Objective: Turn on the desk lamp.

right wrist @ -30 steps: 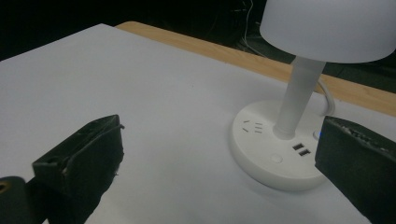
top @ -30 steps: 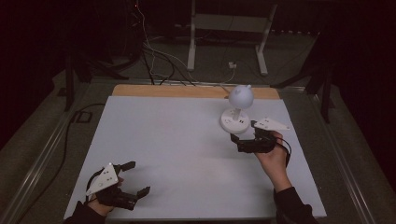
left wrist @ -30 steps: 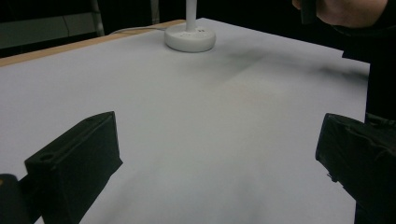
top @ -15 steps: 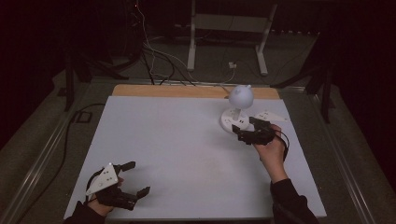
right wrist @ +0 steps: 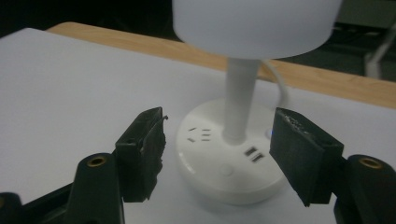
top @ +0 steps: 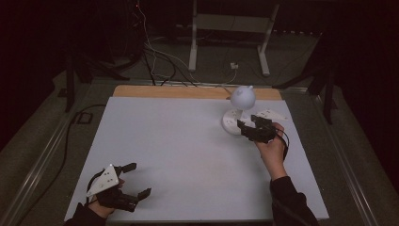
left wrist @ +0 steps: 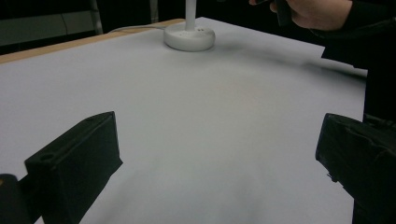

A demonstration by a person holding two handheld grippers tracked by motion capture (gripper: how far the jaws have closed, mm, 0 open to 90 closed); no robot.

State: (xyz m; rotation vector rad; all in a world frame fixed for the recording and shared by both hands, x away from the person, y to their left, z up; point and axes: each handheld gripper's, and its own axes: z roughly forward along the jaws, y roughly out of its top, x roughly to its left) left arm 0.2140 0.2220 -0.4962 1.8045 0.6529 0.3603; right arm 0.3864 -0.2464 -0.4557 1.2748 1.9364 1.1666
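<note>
High view: we see a white lamp (top: pixel 240 110) at the far right of a white table (top: pixel 179 155), with the right gripper (top: pixel 243 128) at its round base and the left gripper (top: pixel 135 180) resting near the front left corner, well apart from it. Right gripper view: we look along jaws that have just been closing and now stand apart on either side of the base (right wrist: pixel 229 163), not touching it. Left gripper view: its jaws gape wide over bare table.
</note>
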